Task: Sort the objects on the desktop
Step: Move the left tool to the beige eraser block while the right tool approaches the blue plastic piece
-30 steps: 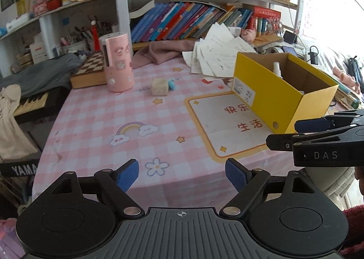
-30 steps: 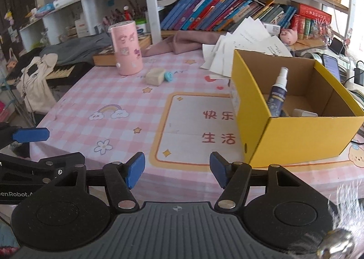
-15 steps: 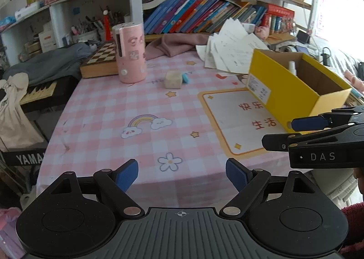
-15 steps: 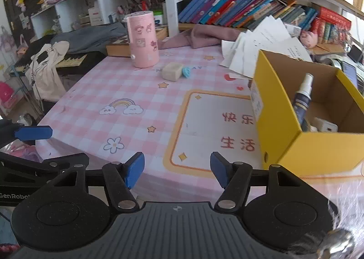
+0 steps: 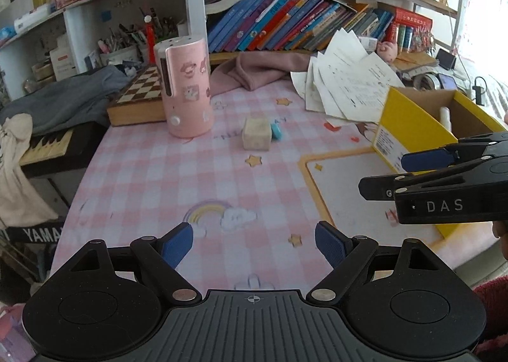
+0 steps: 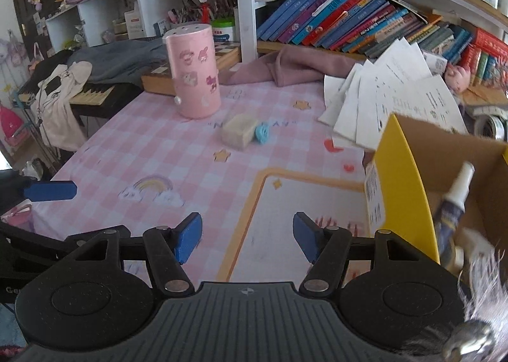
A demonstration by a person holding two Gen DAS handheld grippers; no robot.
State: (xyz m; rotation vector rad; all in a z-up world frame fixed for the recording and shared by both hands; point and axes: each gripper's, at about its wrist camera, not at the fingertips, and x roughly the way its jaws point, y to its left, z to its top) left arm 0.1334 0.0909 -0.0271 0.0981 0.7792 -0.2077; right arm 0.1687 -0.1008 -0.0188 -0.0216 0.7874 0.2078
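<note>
Left gripper (image 5: 254, 243) and right gripper (image 6: 247, 235) are both hanging wide open, holding nothing. Cream block (image 6: 238, 133) is sitting touching the blue piece (image 6: 263, 133); grabbing one is risking knocking the other away.

White capitals "DAS" stood on the black body of the right gripper (image 5: 422, 168), seen side-on in the left wrist view. "YAMA", cut off by cloth, ran in white letters on the black keyboard stand (image 5: 41, 233) off the table's left edge. The pink checked tablecloth (image 6: 177, 152) carried faint grey letters beside the cream block (image 6: 238, 131), "N" and "AY" readable. The label on the yellow box (image 5: 409, 130) was too small to read.
</note>
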